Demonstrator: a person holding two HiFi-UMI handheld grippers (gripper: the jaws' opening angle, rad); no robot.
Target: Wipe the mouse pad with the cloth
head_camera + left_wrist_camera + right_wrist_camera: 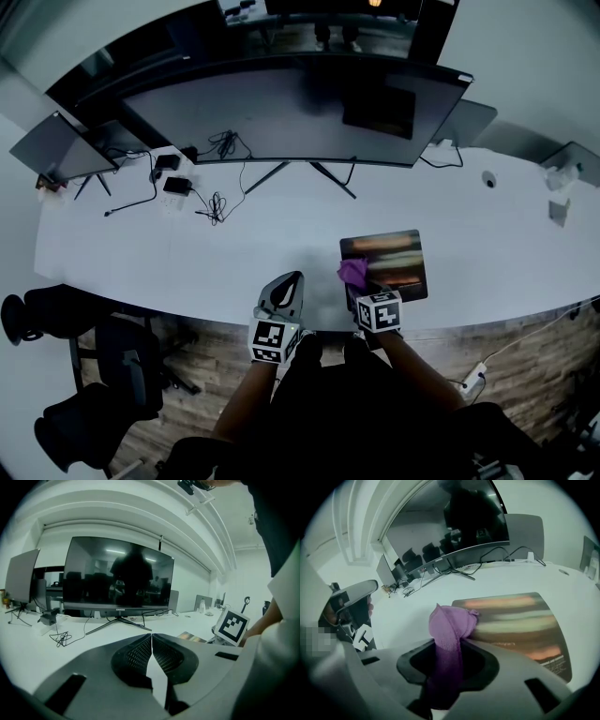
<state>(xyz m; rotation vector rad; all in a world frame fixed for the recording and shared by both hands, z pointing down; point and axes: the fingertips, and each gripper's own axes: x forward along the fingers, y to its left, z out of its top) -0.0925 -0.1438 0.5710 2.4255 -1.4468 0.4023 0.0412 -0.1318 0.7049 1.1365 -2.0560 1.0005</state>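
A dark mouse pad [392, 263] with orange and pale stripes lies on the white desk near its front edge; it also fills the right of the right gripper view [520, 620]. My right gripper [354, 279] is shut on a purple cloth [450, 632], which bunches up past the jaw tips at the pad's near left corner [352, 273]. My left gripper [284, 291] hovers at the desk's front edge, left of the pad, shut with nothing in it [151, 637].
A large curved monitor [291, 112] stands at the back of the desk [187, 262] on a V-shaped foot. Cables and small black devices [178, 183] lie at the back left. Office chairs [103, 361] stand below the desk's front left.
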